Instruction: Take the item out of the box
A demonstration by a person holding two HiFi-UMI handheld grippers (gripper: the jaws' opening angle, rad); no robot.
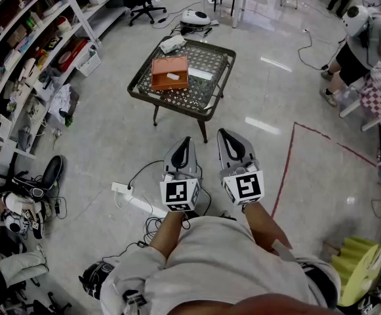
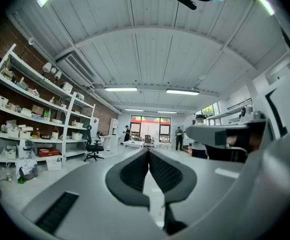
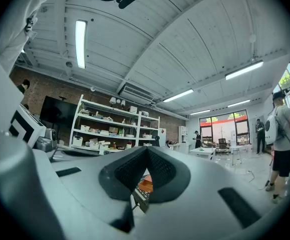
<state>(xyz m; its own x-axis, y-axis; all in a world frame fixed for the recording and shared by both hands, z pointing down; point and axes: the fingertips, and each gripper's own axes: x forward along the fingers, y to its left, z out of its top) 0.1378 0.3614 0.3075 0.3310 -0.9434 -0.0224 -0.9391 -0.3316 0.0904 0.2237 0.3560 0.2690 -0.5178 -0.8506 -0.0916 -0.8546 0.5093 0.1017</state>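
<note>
An open orange box [image 1: 170, 73] sits on a small dark mesh-top table [image 1: 203, 100] some way ahead of me, with a white item [image 1: 173, 77] lying inside it. Both grippers are held level close to my body, well short of the table. My left gripper [image 1: 187, 140] is shut and empty; in the left gripper view [image 2: 148, 151] its pads meet at the tip. My right gripper [image 1: 221, 132] is shut and empty too, and in the right gripper view [image 3: 146, 149] a corner of the orange box [image 3: 145, 183] peeks through below the pads.
A white device [image 1: 172, 42] and a pale strip [image 1: 200, 73] also lie on the table. Shelving [image 1: 20, 58] lines the left wall. A power strip [image 1: 121, 189] with cables lies on the floor by my feet. A person [image 1: 364, 44] stands at the right, and red tape [image 1: 285, 169] marks the floor.
</note>
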